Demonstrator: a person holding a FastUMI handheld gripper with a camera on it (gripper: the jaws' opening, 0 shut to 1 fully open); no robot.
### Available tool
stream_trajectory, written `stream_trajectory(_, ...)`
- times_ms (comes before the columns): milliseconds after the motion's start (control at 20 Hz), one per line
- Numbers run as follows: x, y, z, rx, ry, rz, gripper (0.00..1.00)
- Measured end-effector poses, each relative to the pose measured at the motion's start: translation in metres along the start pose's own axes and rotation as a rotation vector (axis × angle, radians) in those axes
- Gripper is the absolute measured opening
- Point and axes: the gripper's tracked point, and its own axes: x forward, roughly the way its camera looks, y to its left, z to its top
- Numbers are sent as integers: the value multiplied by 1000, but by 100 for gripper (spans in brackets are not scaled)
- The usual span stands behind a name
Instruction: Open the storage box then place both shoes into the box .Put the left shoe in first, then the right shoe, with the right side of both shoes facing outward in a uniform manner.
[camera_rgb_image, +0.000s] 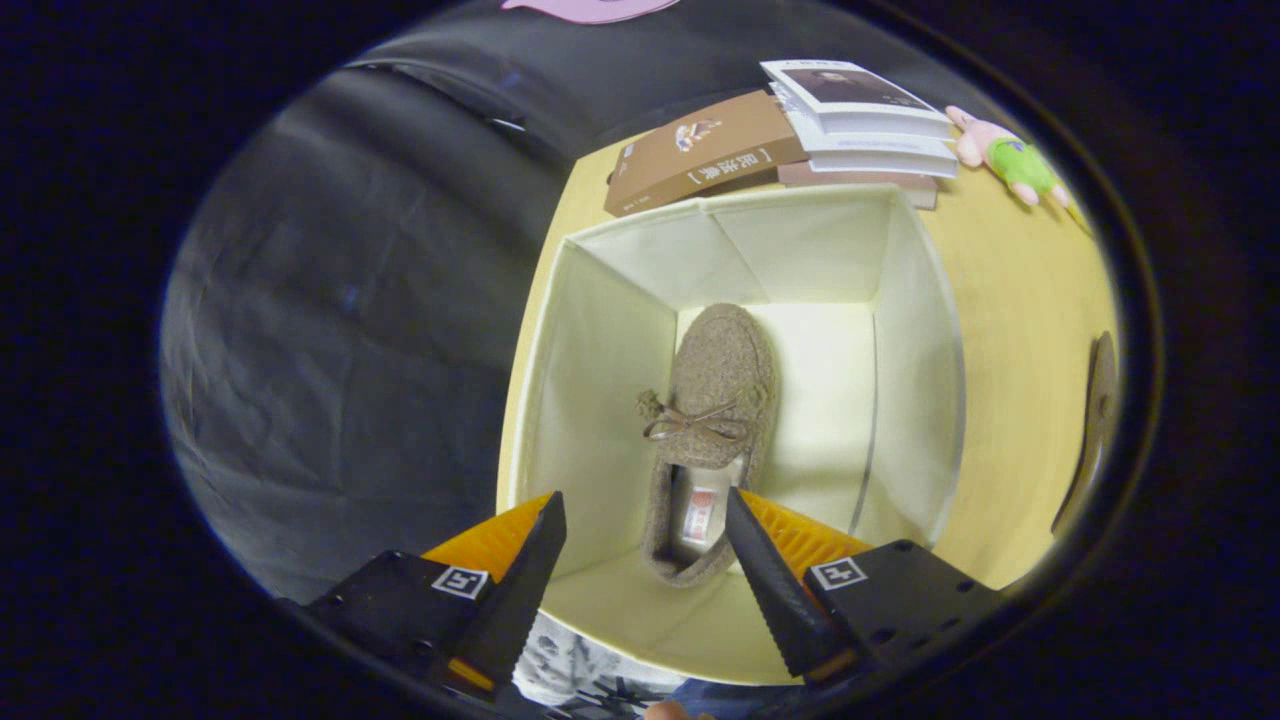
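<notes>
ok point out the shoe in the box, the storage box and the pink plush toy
shoe (712, 400): gripper view, on its bow, just ahead of the open fingers.
storage box (600, 370): gripper view, on its inner wall beside the shoe.
pink plush toy (1012, 160): gripper view, on its green middle, beyond the box.

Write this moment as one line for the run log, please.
box: open | shoe: one inside, on floor, toe away | claw: open above heel, holding nothing | second shoe: not yet in box

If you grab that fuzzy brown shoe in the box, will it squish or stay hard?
The slipper looks woolly and soft-sided, so it would probably squish and bend. It likely weighs little. Lying flat on the box floor, it shouldn't roll. The open hand-held gripper fingers hover above its heel.
</notes>
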Motion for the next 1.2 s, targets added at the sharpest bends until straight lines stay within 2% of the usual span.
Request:
stream_trajectory(450,-61,12,14,16,-80,99,100)
stream_trajectory(600,-86,5,21,3,-122,105,100)
stream_trajectory(900,-139,-57,30,-58,-220,7,100)
stream_trajectory(1200,-194,-158,32,-51,-267,-144,100)
